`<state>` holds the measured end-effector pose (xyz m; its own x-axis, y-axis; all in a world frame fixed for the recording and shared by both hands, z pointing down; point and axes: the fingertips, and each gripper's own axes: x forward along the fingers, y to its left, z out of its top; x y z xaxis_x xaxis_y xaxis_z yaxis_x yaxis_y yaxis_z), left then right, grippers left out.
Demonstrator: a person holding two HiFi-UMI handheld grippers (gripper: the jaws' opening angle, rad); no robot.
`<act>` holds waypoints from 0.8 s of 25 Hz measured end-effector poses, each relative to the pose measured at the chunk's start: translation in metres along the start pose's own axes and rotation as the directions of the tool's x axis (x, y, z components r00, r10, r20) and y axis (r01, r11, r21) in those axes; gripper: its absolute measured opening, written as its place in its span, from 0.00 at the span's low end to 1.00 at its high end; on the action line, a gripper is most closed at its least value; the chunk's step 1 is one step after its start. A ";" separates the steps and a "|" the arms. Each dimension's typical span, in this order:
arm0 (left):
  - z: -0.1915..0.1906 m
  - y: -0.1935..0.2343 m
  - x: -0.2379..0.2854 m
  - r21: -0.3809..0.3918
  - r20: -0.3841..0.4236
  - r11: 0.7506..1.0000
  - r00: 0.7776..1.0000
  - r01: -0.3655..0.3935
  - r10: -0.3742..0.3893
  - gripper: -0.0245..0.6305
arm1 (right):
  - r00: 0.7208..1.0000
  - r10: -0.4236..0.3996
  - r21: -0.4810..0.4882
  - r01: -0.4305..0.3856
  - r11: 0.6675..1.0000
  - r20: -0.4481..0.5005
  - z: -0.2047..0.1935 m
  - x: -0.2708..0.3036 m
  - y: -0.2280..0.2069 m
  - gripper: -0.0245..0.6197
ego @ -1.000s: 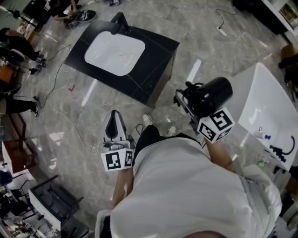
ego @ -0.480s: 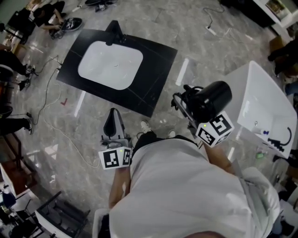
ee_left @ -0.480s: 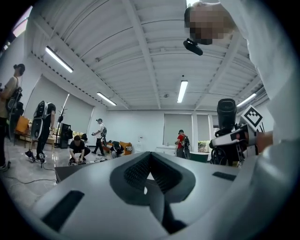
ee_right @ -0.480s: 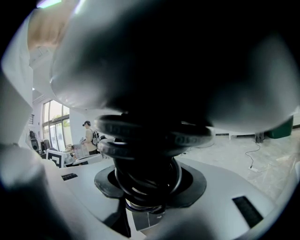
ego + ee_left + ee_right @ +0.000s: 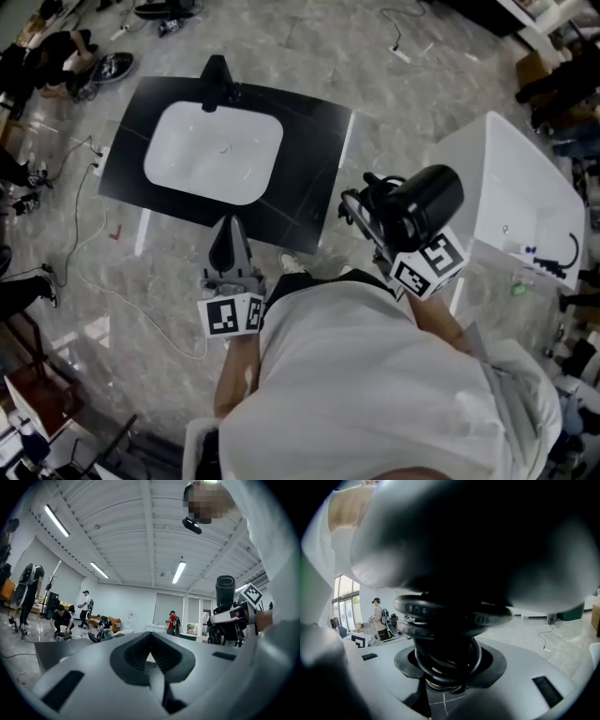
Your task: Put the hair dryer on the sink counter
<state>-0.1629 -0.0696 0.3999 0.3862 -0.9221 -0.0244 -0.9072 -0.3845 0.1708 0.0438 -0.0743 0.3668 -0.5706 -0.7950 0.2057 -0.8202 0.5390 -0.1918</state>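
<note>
Head view: I am bringing the load toward the black sink counter (image 5: pixel 309 159), where a white basin (image 5: pixel 214 153) is taking up the left and middle. The hair dryer (image 5: pixel 424 199) is hanging in the air off the counter's near right corner, over the floor and not yet set down. My right gripper (image 5: pixel 375 217) is clamping it, with its coiled cord (image 5: pixel 445 663) bunching between the jaws. My left gripper (image 5: pixel 227 246) is riding empty, jaws together, at the near edge. Next, I judge, I am needing to swing the dryer over the bare strip at the counter's right edge and lower it before releasing.
</note>
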 end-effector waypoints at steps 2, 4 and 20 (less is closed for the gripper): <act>-0.001 0.003 0.007 -0.013 -0.006 1.000 1.000 0.025 -0.025 0.04 | 1.000 -0.020 -0.004 0.020 1.000 -0.006 0.002 0.004 0.002 0.36; -0.005 0.004 0.012 -0.026 -0.014 0.998 0.999 0.049 -0.050 0.04 | 0.999 -0.034 -0.002 0.034 0.999 -0.011 0.001 0.007 0.003 0.36; -0.003 -0.002 0.026 -0.001 -0.008 1.000 1.000 -0.024 0.024 0.04 | 0.996 0.045 0.013 -0.044 0.999 -0.082 -0.016 0.028 -0.024 0.36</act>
<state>-0.1502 -0.0931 0.4022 0.3657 -0.9306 -0.0129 -0.9160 -0.3623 0.1722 0.0467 -0.1051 0.3929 -0.6081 -0.7449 0.2745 -0.7939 0.5696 -0.2129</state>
